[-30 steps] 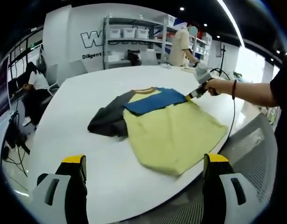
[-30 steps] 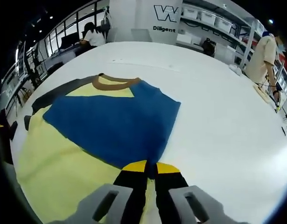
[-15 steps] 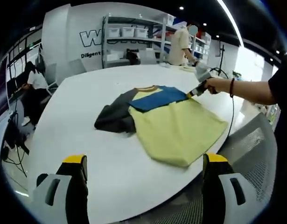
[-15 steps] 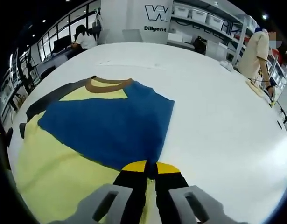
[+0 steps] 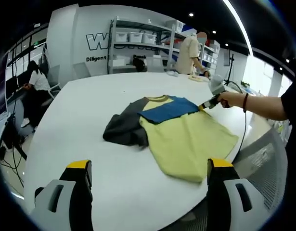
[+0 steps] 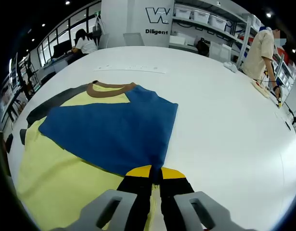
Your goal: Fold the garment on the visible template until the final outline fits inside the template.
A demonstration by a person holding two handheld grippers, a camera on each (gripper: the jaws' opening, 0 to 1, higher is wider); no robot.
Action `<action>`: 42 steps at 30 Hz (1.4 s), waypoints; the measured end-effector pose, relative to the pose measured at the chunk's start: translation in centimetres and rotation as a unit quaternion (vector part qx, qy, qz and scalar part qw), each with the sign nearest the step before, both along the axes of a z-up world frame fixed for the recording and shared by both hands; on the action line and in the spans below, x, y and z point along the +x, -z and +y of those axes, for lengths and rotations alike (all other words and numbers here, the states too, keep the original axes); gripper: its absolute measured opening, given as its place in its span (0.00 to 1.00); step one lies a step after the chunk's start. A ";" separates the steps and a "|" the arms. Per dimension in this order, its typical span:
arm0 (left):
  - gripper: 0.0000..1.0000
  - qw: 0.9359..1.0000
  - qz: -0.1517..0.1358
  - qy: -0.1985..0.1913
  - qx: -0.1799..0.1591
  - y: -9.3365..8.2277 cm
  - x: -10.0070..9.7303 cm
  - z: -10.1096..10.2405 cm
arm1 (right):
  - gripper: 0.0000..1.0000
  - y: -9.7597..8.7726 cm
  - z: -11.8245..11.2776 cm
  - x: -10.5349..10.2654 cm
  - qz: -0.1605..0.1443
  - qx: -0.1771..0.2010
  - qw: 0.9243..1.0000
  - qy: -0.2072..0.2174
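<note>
Meanwhile, a yellow garment (image 5: 186, 139) lies spread across a broad white table (image 5: 80, 144), its blue sleeve (image 6: 114, 130) folded over the chest below a brown collar (image 6: 110, 87) and its dark grey sleeve (image 5: 124, 131) bunched at the opposite side. In the right gripper view the right gripper (image 6: 155, 174) has its yellow-tipped jaws pressed together on the pointed end of the blue sleeve, at the garment's edge nearest that camera. The left gripper view shows the same gripper (image 5: 203, 105) from across the table, held by a person's hand (image 5: 230, 99) with a dark band at the wrist, a cable trailing below it. The left gripper (image 5: 147, 169) hovers with its jaws wide apart and nothing between them, near the table's edge and well apart from the garment. Nothing lies on the bare tabletop between it and the cloth. A mesh chair back (image 5: 263, 163) stands just beside the table. Behind, shelving (image 5: 138, 45) carries white storage bins (lettering on the wall beside it is only partly readable), a standing person in a pale shirt (image 5: 188, 48) works at the table's far edge, and a seated person (image 5: 34, 84) is off to one side.
</note>
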State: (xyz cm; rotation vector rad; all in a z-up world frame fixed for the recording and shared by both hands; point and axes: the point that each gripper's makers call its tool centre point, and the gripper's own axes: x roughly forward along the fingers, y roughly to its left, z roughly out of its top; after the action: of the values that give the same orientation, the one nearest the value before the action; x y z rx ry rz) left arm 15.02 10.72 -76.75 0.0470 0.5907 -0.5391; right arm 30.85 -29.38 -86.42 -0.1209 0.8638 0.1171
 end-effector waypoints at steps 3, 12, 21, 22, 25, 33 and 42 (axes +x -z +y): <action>0.91 1.000 0.011 -0.008 -0.012 0.2 0.7 -0.1 | 0.00 0.0 0.0 0.0 -0.001 0.001 1.000 -0.001; 0.73 0.996 0.024 -0.040 -0.073 0.3 4.1 -0.6 | 0.00 0.0 0.0 0.1 0.000 -0.003 1.000 -0.003; 0.58 0.994 0.044 -0.065 -0.069 2.3 6.8 -1.2 | 0.00 0.1 -0.1 0.2 0.000 0.005 1.000 0.005; 0.56 0.994 0.044 -0.071 -0.071 2.6 7.1 -1.1 | 0.00 0.1 -0.1 0.2 0.000 0.004 1.000 0.004; 0.48 0.993 0.052 -0.079 -0.071 3.6 7.6 -1.1 | 0.00 0.0 0.0 0.2 -0.002 0.001 1.000 0.000; 0.35 0.993 0.071 -0.066 -0.063 5.2 8.4 -2.5 | 0.00 0.0 0.0 0.5 -0.003 -0.006 1.000 -0.002; 0.19 0.990 0.098 -0.065 -0.073 7.0 9.3 -3.7 | 0.00 0.0 -0.1 0.6 -0.005 -0.003 1.000 -0.001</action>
State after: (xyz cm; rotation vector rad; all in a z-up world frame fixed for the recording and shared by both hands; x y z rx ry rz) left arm 24.32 7.04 -83.75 -0.1833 0.7386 -0.4606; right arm 31.43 -29.47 -86.44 -0.1273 0.8538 0.1159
